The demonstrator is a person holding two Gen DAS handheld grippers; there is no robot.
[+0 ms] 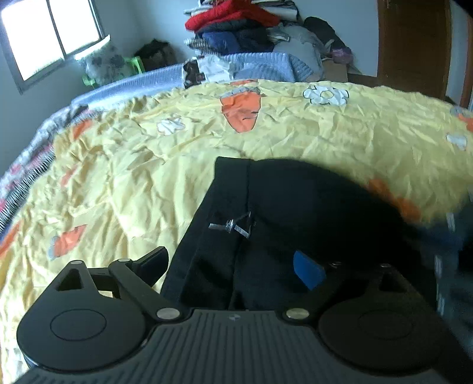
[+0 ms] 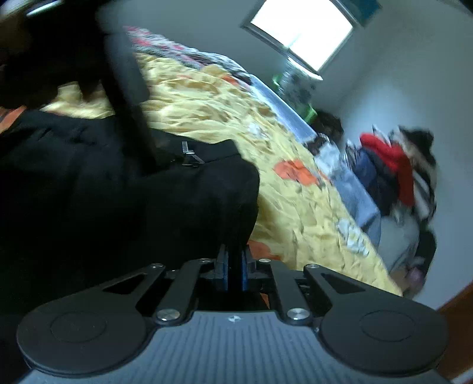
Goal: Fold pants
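Observation:
Black pants (image 1: 283, 212) lie on the yellow bedspread (image 1: 147, 165), waistband end with a metal clasp (image 1: 233, 226) facing away. My left gripper (image 1: 233, 265) is open, its fingers spread wide on either side of the pants' edge, one blue pad (image 1: 309, 268) showing over the cloth. In the right wrist view my right gripper (image 2: 235, 270) is shut on a fold of the black pants (image 2: 165, 203) and holds it lifted off the bed. The view is blurred and tilted. The left gripper's dark arm (image 2: 127, 88) crosses above the cloth.
The yellow bedspread (image 2: 295, 189) with carrot and flower prints covers the bed. A pile of clothes (image 1: 236, 26) stands at the far side near a wooden door (image 1: 414, 44). A window (image 1: 50, 35) and a green stool (image 1: 134, 63) are at the far left.

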